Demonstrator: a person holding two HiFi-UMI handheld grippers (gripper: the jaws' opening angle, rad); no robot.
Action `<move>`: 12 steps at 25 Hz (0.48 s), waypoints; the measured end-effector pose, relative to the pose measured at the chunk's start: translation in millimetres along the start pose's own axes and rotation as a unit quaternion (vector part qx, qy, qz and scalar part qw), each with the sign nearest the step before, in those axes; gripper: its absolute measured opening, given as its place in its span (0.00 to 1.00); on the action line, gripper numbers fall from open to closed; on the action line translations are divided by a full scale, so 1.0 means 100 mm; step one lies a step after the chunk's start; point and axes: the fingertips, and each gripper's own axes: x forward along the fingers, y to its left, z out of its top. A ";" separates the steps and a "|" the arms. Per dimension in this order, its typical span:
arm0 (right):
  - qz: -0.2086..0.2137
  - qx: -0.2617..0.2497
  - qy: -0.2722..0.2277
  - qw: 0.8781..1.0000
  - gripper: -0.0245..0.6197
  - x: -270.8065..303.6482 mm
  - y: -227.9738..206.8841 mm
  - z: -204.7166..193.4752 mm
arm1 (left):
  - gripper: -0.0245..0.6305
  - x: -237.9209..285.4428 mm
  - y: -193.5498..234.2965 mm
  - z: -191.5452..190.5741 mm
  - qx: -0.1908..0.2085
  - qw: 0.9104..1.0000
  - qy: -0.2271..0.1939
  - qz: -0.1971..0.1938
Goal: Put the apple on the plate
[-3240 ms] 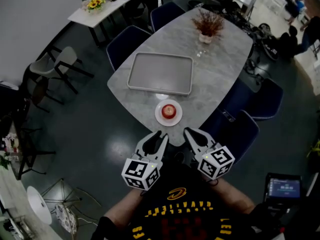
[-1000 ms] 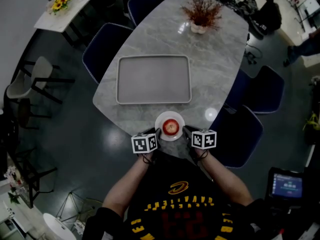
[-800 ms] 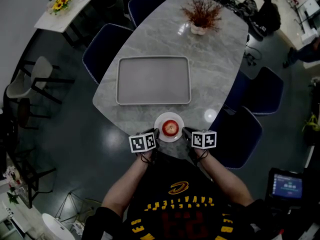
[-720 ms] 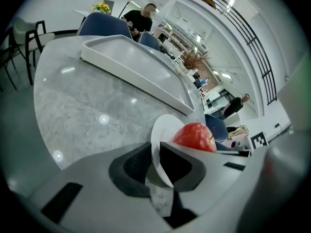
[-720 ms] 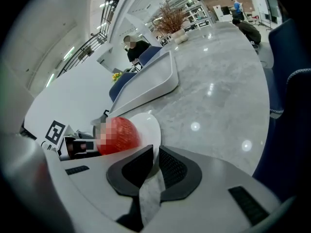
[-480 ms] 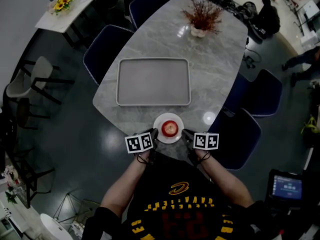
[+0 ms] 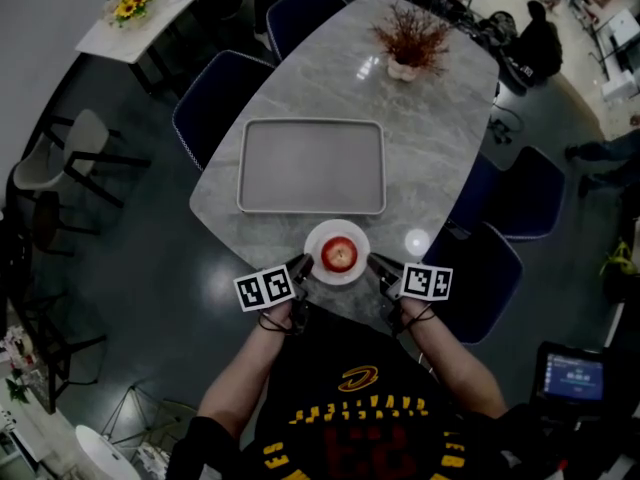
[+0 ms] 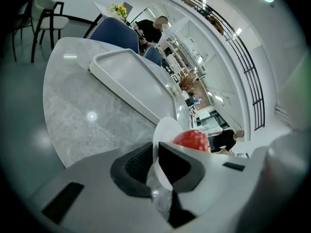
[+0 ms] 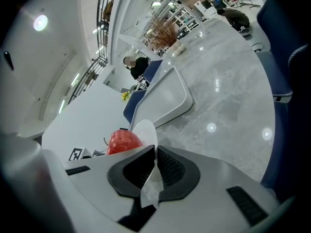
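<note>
Swung slightly outward since half a second ago, left tongs (image 7: pixel 303 265) and right tongs (image 7: pixel 375 263) clench opposite rims of the white plate (image 7: pixel 337 231) holding the red apple (image 7: pixel 340 254), at the near edge of the bench (image 7: pixel 440 138); grey tray (image 7: pixel 312 166) just beyond.

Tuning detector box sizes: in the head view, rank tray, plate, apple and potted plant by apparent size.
Largest to smallest:
1. tray
2. plate and potted plant: these look alike and the plant is farther away, so unranked
3. apple
</note>
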 end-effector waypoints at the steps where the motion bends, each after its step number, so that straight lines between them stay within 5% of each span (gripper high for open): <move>1: 0.004 0.003 -0.003 1.000 0.08 0.01 0.03 0.05 | 0.10 -0.02 -0.02 0.05 -0.009 1.000 -0.005 -0.006; 12: 0.060 0.019 -0.041 0.997 0.08 0.03 0.58 0.55 | 0.08 -0.25 -0.35 0.65 -0.026 0.996 -0.047 -0.067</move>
